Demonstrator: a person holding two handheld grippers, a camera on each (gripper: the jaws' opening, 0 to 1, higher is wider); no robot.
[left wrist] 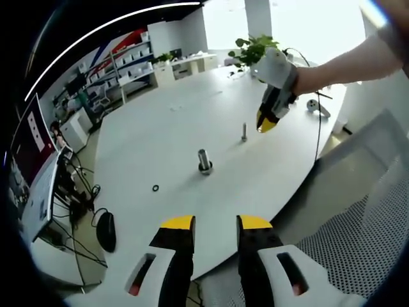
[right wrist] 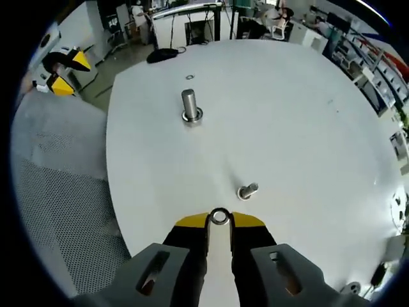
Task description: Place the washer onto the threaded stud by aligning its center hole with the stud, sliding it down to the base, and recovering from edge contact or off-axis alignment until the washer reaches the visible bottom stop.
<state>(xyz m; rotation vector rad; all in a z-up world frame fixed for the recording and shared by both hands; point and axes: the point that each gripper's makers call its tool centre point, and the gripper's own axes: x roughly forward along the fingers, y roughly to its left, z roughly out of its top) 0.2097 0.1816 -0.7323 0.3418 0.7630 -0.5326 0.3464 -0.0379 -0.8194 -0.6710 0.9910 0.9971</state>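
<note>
A large white round table [left wrist: 166, 134] carries everything. In the left gripper view the left gripper [left wrist: 216, 222] hangs off the near edge with its yellow-tipped jaws apart and nothing between them. Across the table the right gripper [left wrist: 267, 121], held by a person's hand, points down near the small threaded stud [left wrist: 244, 132]. The right gripper view gives what that view cannot: the right gripper [right wrist: 219, 219] is clamped on the washer [right wrist: 219, 217], whose ring stands between the jaw tips, just short of the stud [right wrist: 247, 190] and apart from it. A thicker metal cylinder [left wrist: 204, 161] stands mid-table on a wider base (its top is plain and flat). A small dark ring [left wrist: 155, 188] lies flat beyond it, well apart.
</note>
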